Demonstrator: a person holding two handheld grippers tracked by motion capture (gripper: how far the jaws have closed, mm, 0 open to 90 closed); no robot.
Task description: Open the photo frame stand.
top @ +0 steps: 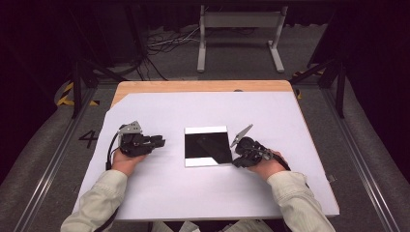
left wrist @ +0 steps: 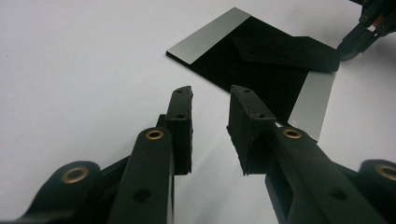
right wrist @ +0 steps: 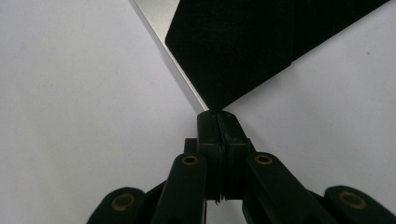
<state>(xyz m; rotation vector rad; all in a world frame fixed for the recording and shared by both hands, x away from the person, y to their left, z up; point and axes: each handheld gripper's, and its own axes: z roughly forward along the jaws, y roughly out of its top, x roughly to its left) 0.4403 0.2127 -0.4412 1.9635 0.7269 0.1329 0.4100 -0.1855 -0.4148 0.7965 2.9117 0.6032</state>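
Black right gripper (top: 240, 155) jaws closed, level at plate (top: 207, 130).

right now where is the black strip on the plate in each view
High view: black strip lies slanted on the plate, centre, by the right tool.
Left gripper view: upper right.
Right gripper view: top centre, its corner at the shut tool.
Shared landmark: the plate's silver edge.

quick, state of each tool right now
left tool: open, nothing between its jaws, apart from the square plate.
right tool: shut, tips at the corner of the black strip; a grip on it cannot be told.
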